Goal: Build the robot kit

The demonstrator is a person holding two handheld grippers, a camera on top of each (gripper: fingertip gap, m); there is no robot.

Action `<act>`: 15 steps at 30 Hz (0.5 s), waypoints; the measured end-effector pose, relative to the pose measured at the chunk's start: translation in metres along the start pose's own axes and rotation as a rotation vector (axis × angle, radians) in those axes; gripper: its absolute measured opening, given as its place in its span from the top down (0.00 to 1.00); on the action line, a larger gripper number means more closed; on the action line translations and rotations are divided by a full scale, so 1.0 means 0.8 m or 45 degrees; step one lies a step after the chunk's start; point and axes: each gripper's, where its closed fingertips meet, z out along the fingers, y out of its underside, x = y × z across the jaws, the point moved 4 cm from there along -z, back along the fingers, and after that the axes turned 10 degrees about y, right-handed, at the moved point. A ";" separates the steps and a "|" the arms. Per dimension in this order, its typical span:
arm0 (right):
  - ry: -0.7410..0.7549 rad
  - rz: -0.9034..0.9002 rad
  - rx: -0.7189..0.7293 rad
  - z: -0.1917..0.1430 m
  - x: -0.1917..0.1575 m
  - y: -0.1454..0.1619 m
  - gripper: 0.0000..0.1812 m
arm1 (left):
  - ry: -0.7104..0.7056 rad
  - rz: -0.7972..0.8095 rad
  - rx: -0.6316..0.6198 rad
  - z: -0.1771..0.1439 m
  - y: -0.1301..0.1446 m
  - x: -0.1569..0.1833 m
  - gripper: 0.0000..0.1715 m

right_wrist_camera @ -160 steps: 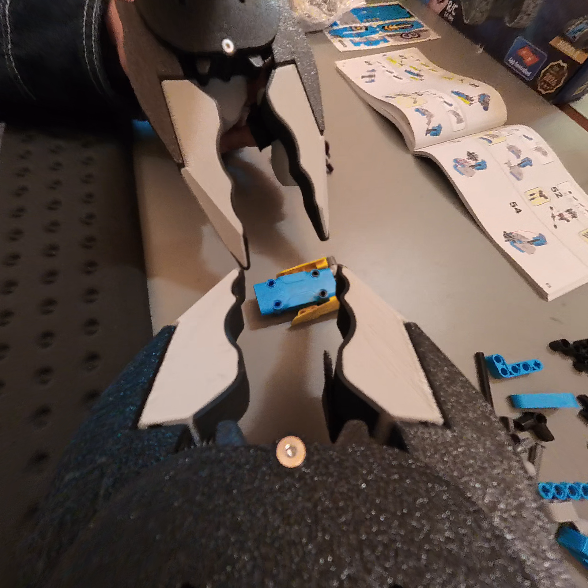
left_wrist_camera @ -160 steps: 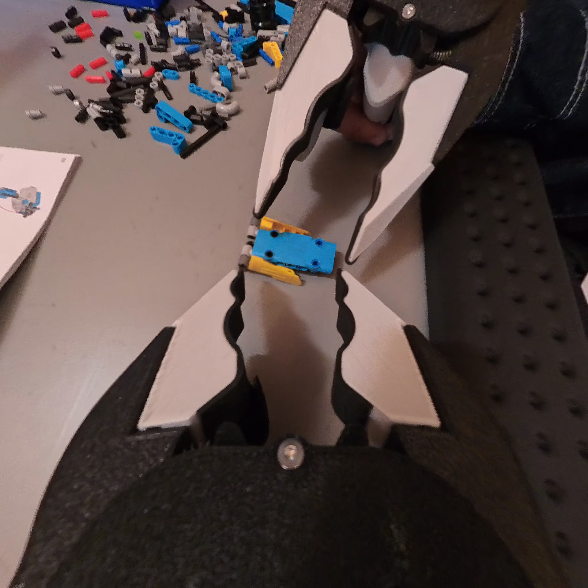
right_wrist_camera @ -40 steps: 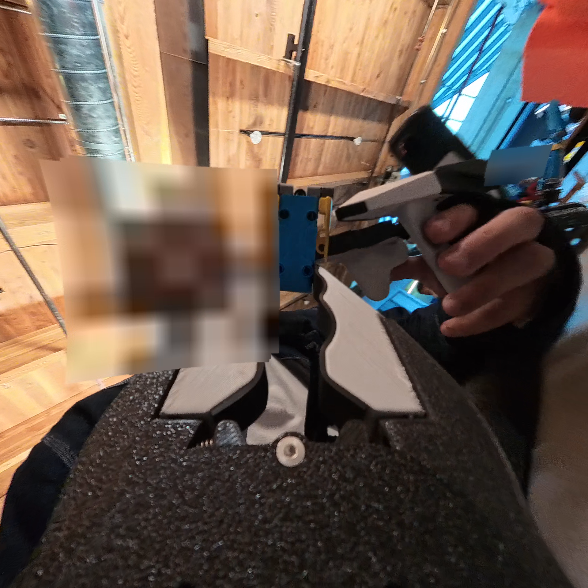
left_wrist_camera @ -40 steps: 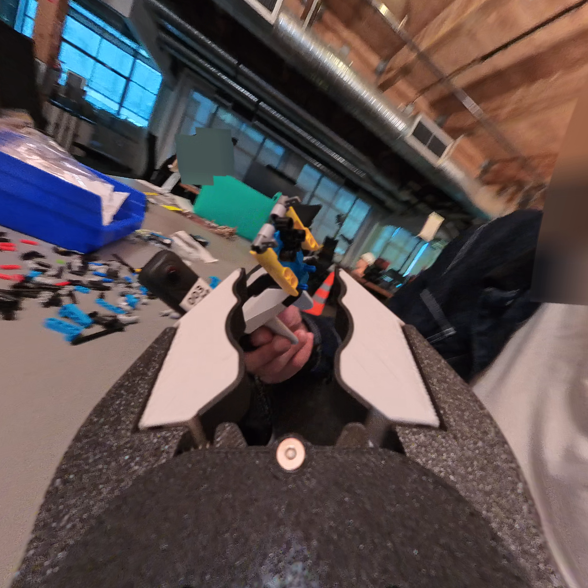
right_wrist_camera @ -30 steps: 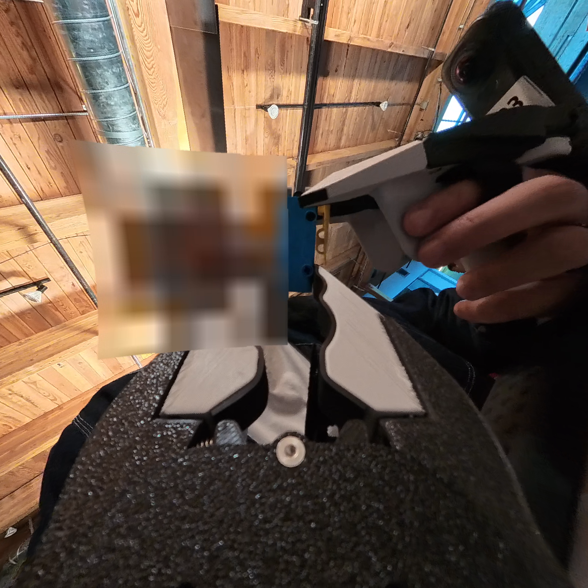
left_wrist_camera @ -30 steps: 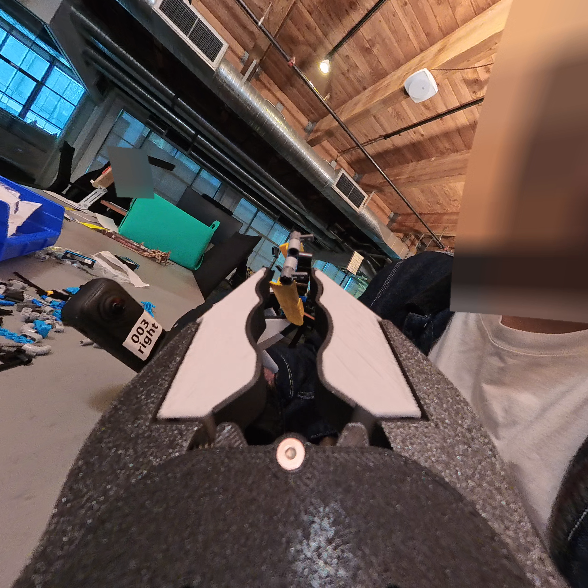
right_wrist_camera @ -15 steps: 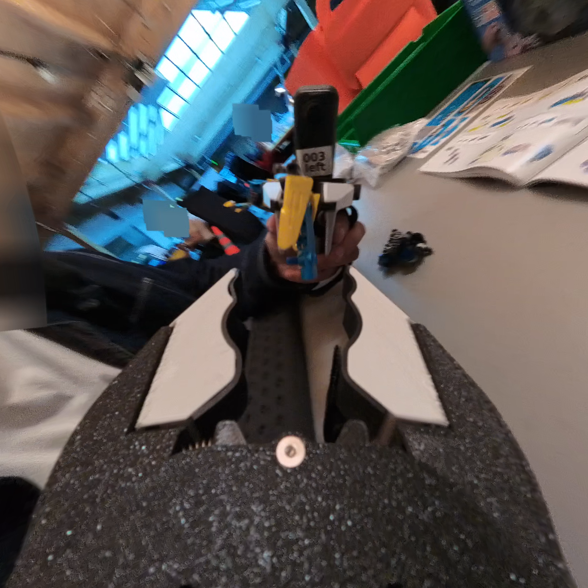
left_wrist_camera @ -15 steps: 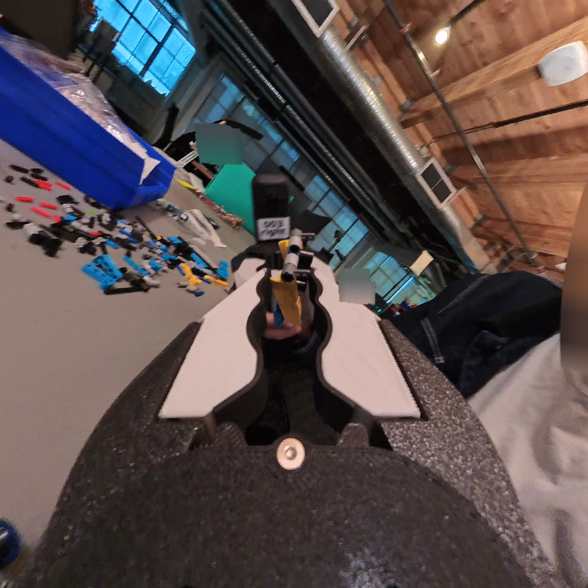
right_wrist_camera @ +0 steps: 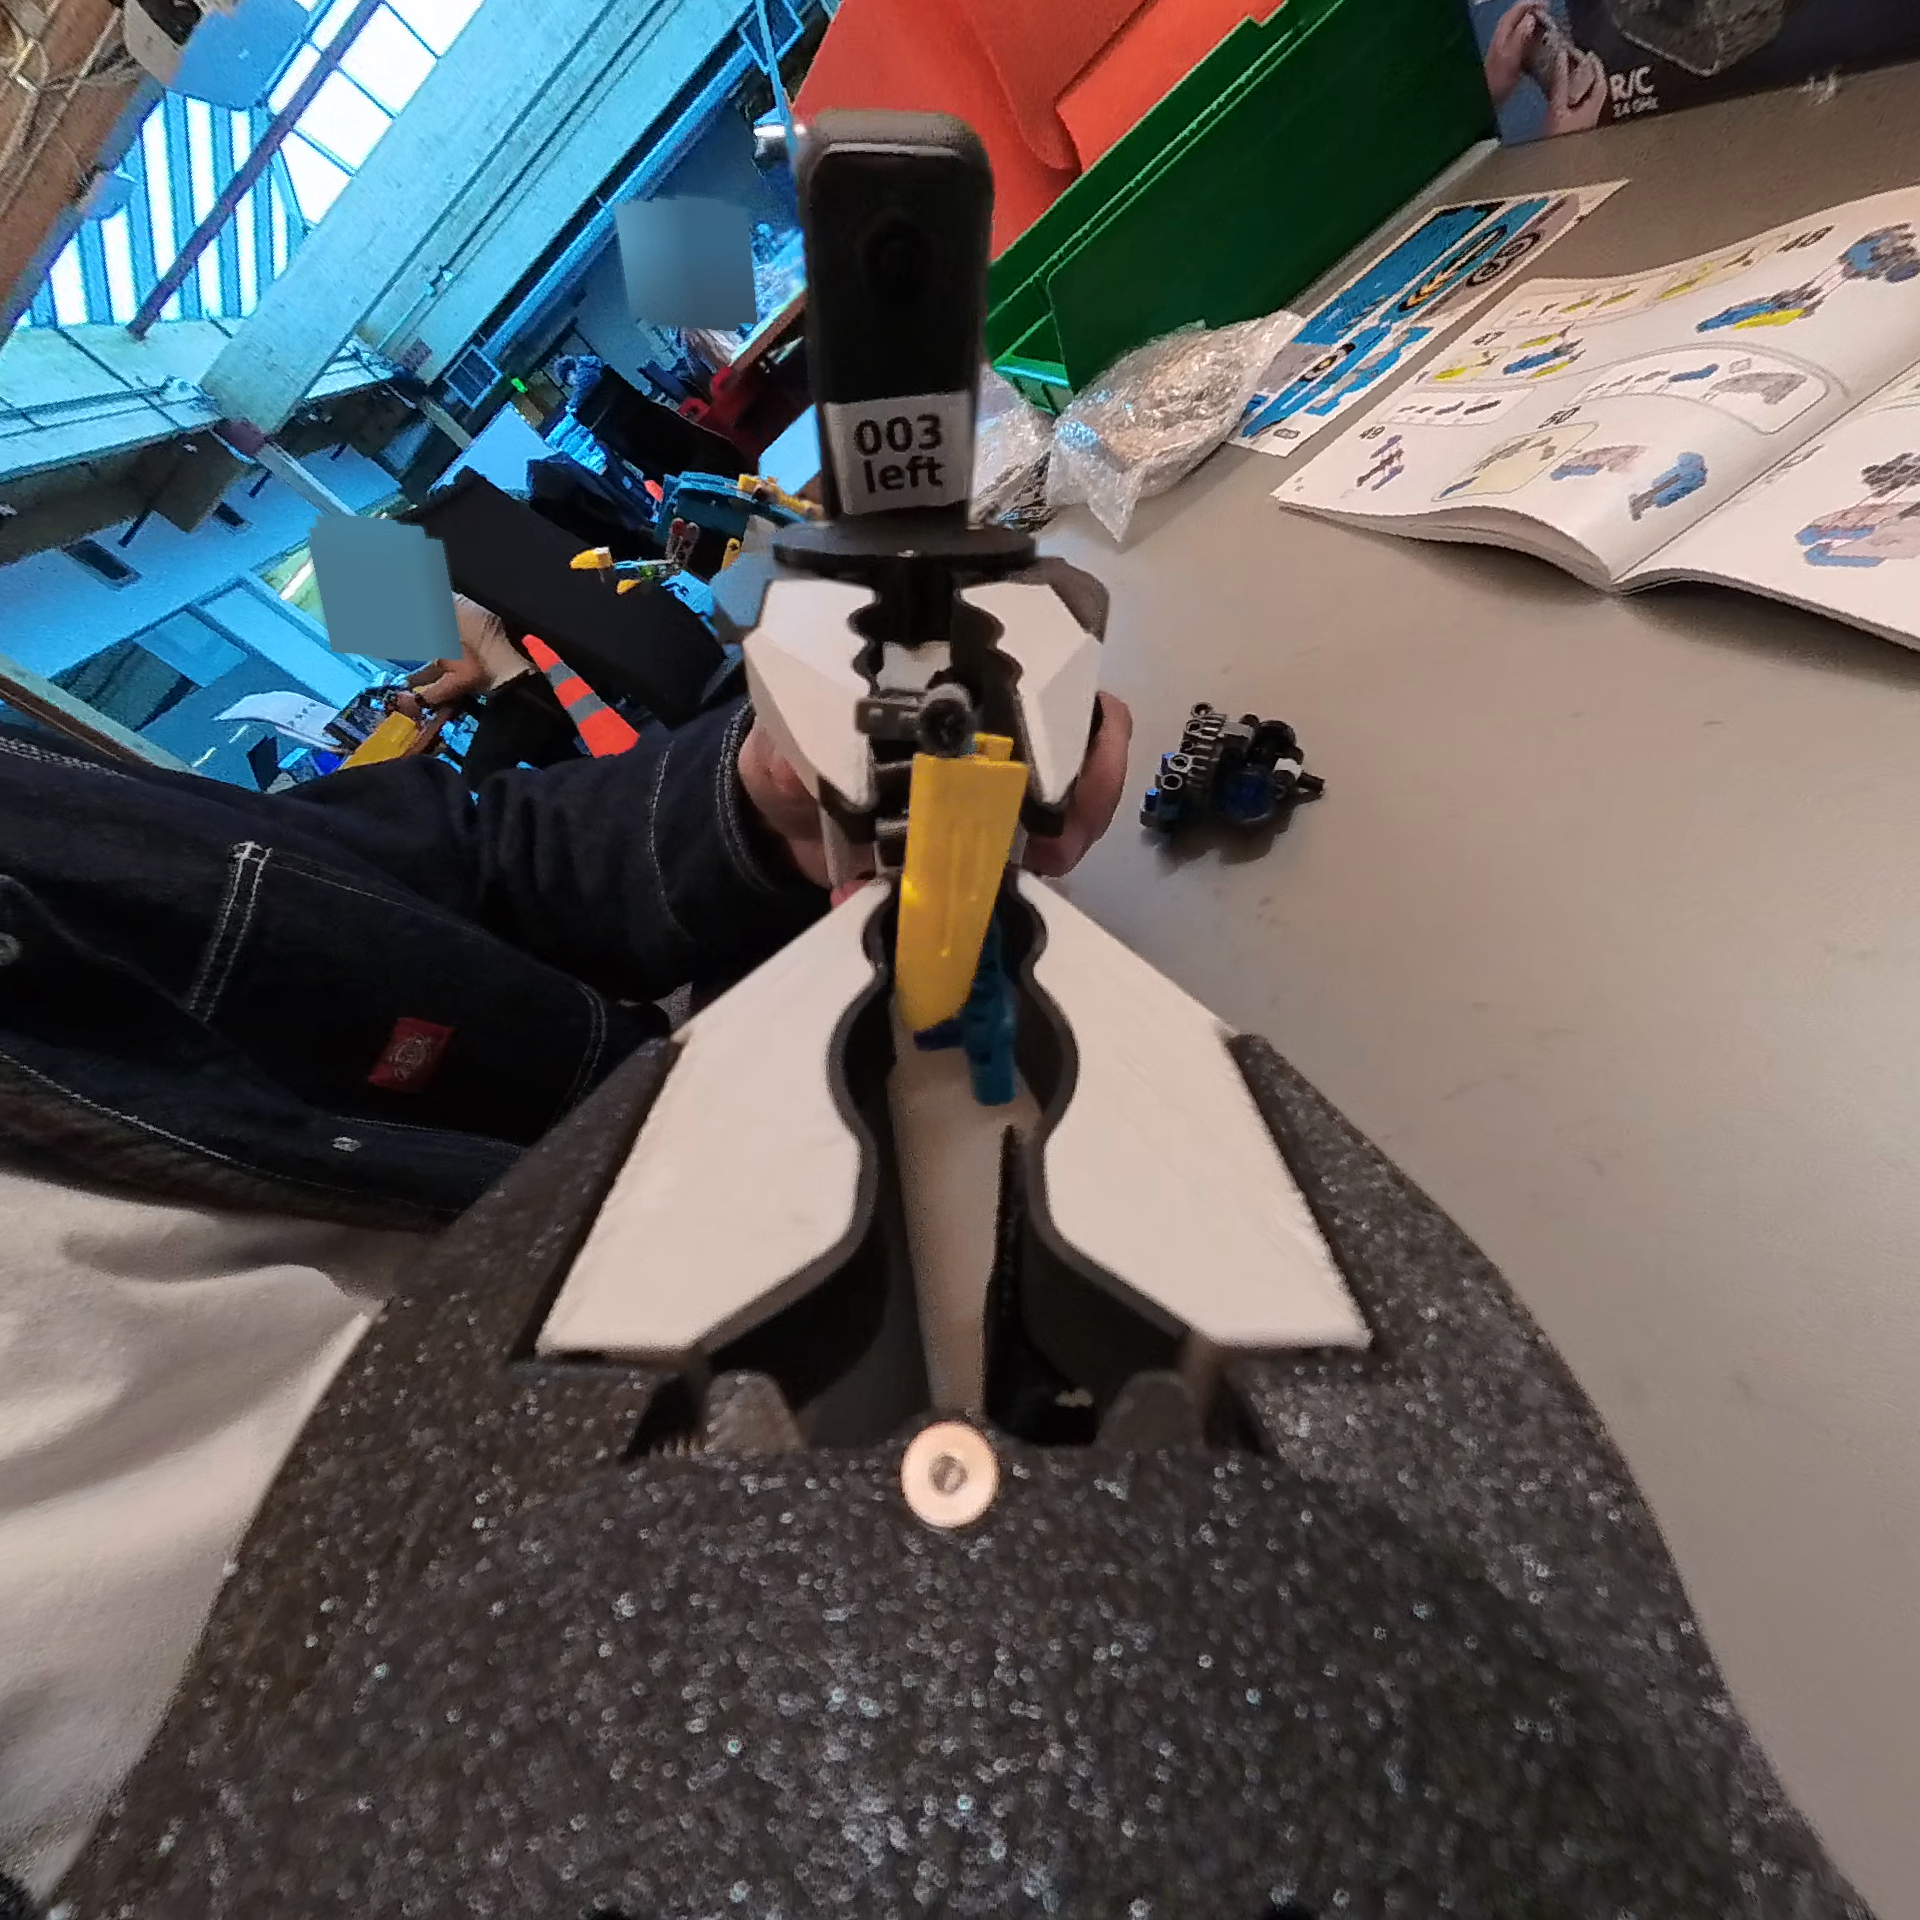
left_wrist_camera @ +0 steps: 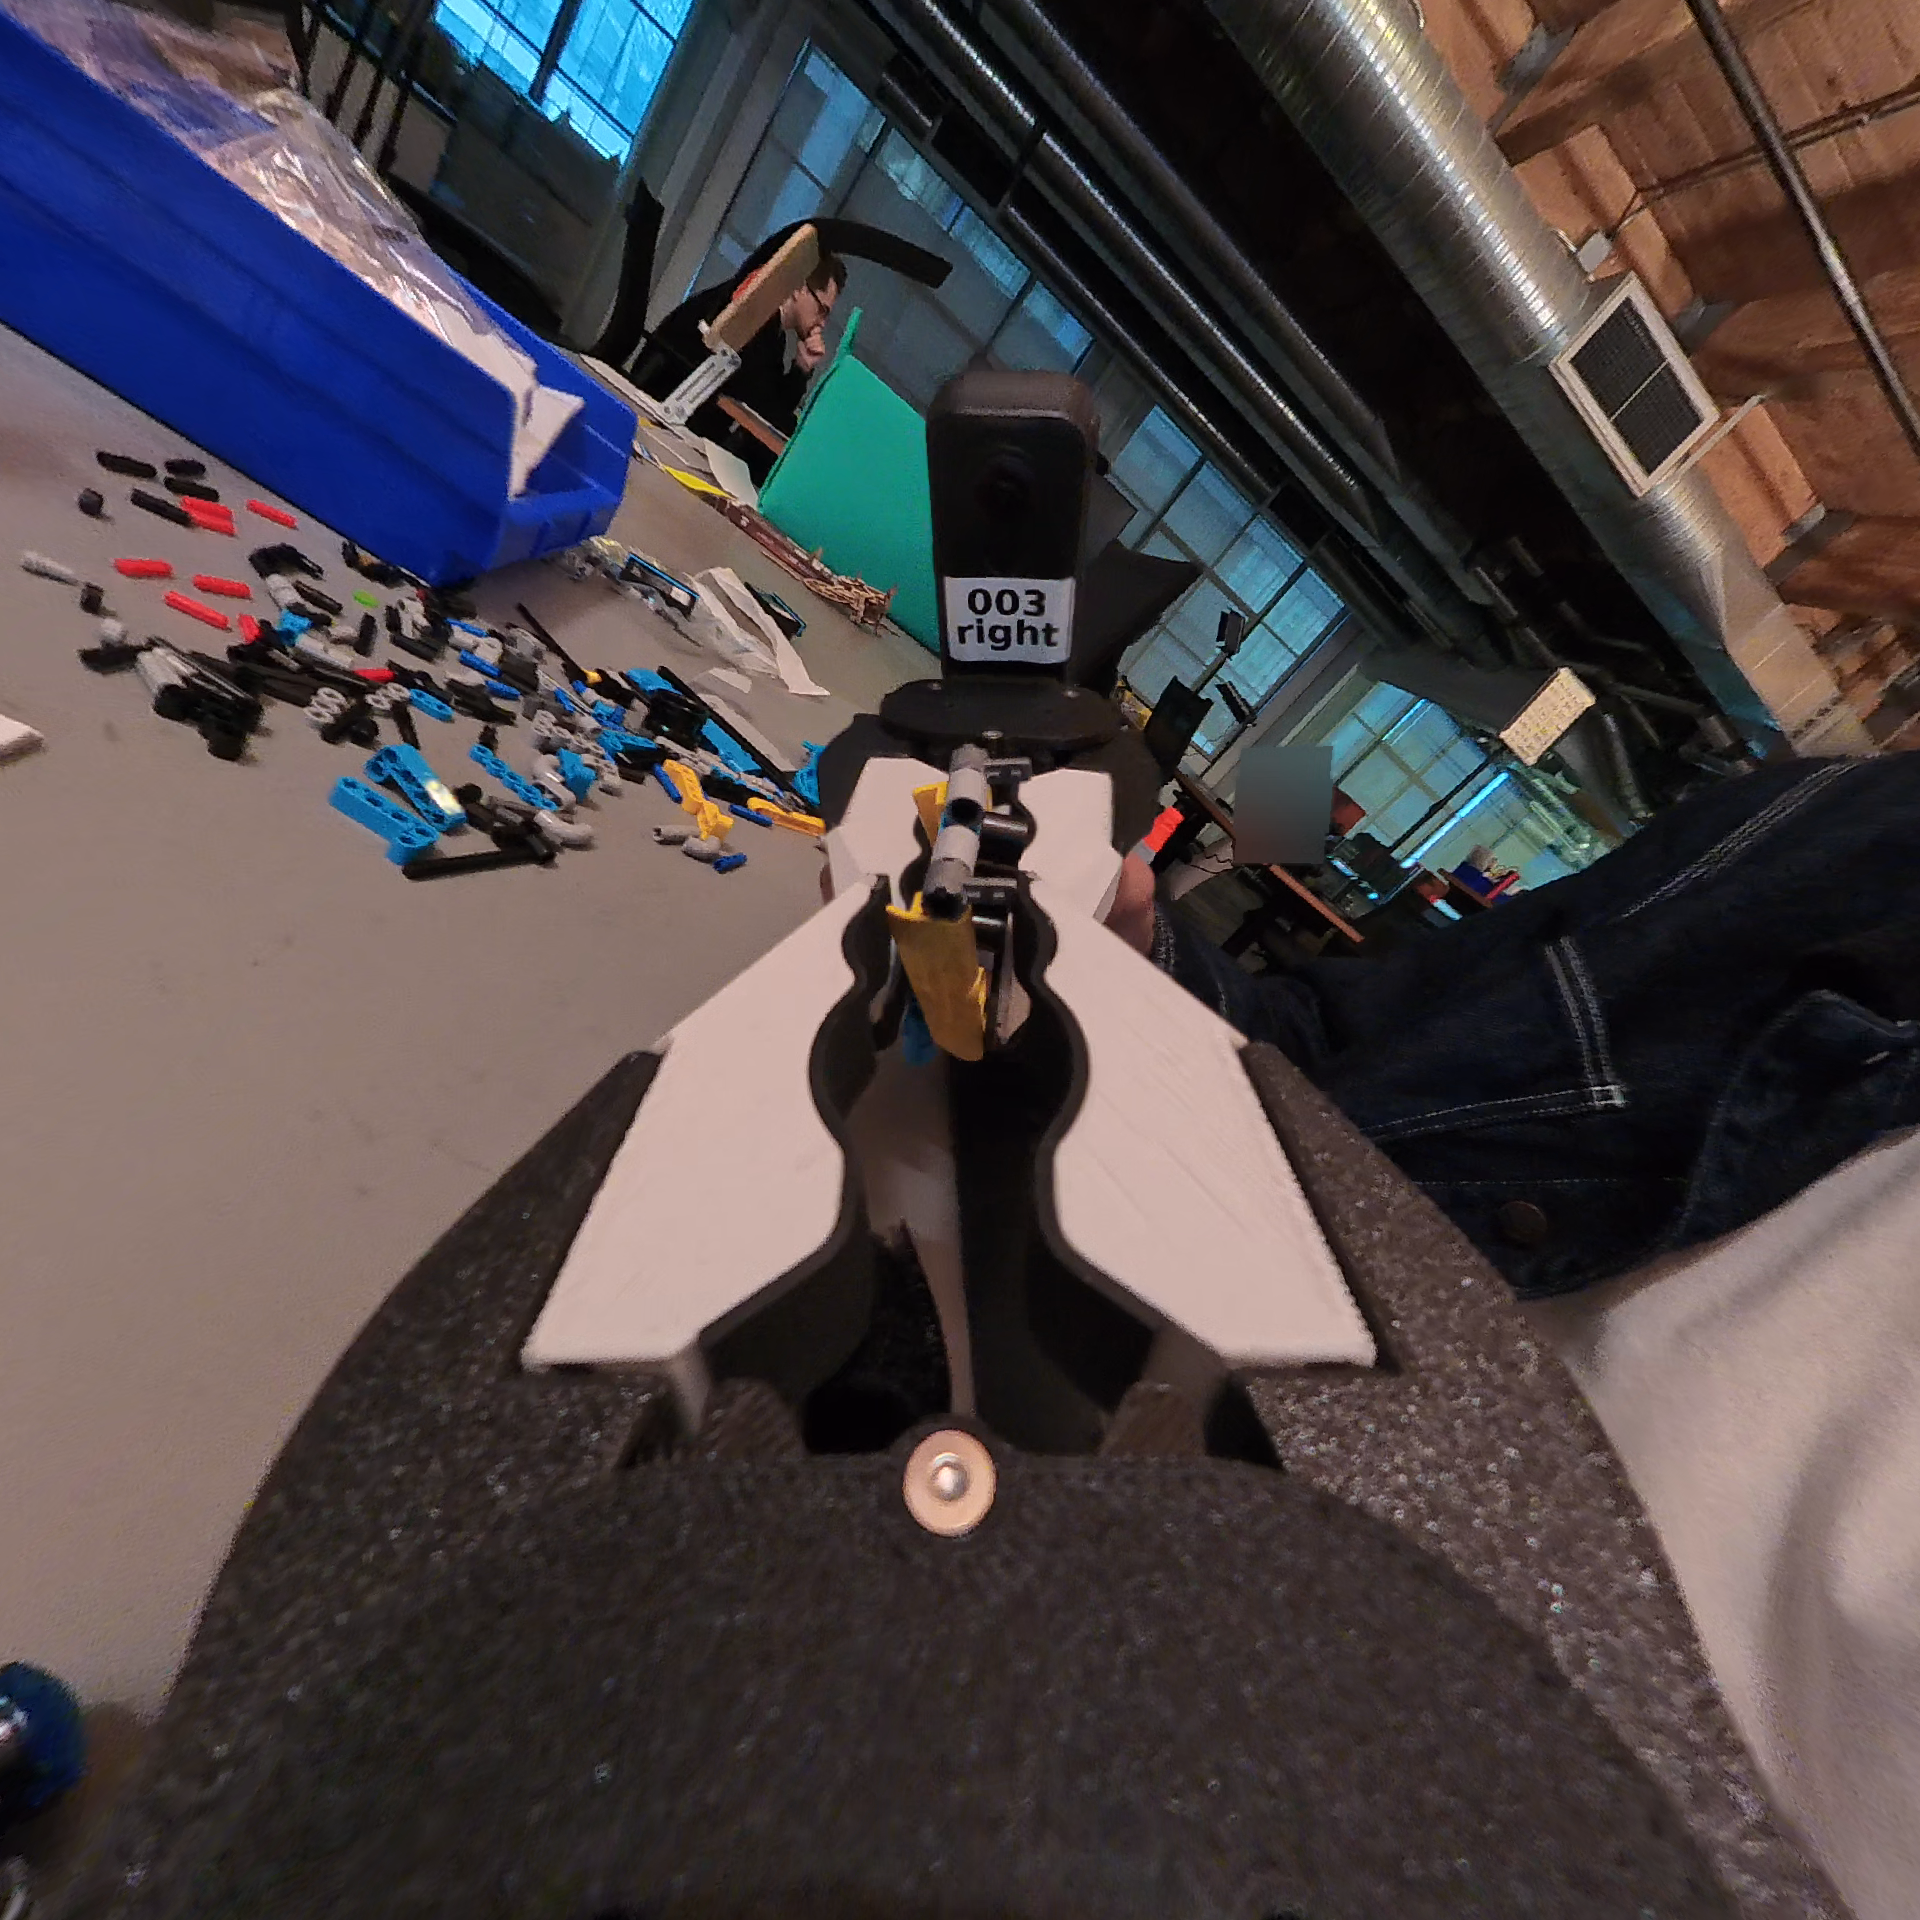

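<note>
A small toy-brick assembly [left_wrist_camera: 940,977] of yellow, blue, grey and black parts is held in the air above the grey table [left_wrist_camera: 312,1039]. My left gripper [left_wrist_camera: 951,914] is shut on one end of it. My right gripper [left_wrist_camera: 977,821] faces it head-on, with a black camera on top. In the right wrist view my right gripper [right_wrist_camera: 951,904] is shut on the assembly's yellow panel [right_wrist_camera: 951,883], with blue parts behind it. The left gripper [right_wrist_camera: 925,717] holds the far end, and a hand wraps its handle.
Several loose bricks [left_wrist_camera: 416,707] lie on the table to the left, before a blue bin [left_wrist_camera: 260,343] and a green board [left_wrist_camera: 852,520]. An open instruction booklet [right_wrist_camera: 1662,416], a small black sub-assembly [right_wrist_camera: 1226,779], plastic bags [right_wrist_camera: 1143,416] and a green bin [right_wrist_camera: 1247,208] are on the right. A denim sleeve [right_wrist_camera: 416,883] is close by. Both grippers' tips are close together, under 4 cm apart.
The assembly has been lifted off the table. Half a second ago the right gripper stood open and apart from it; now it has moved in and closed on the yellow end.
</note>
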 end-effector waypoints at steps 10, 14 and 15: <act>-0.043 -0.005 -0.025 0.000 0.000 0.006 0.93 | 0.047 -0.088 -0.027 -0.001 0.005 -0.001 0.87; -0.011 0.011 0.007 -0.007 0.006 0.002 0.82 | -0.039 -0.037 -0.020 -0.006 0.001 -0.009 0.87; 0.001 0.017 0.016 -0.012 0.009 0.000 0.82 | -0.054 -0.025 -0.025 -0.008 0.001 -0.010 0.87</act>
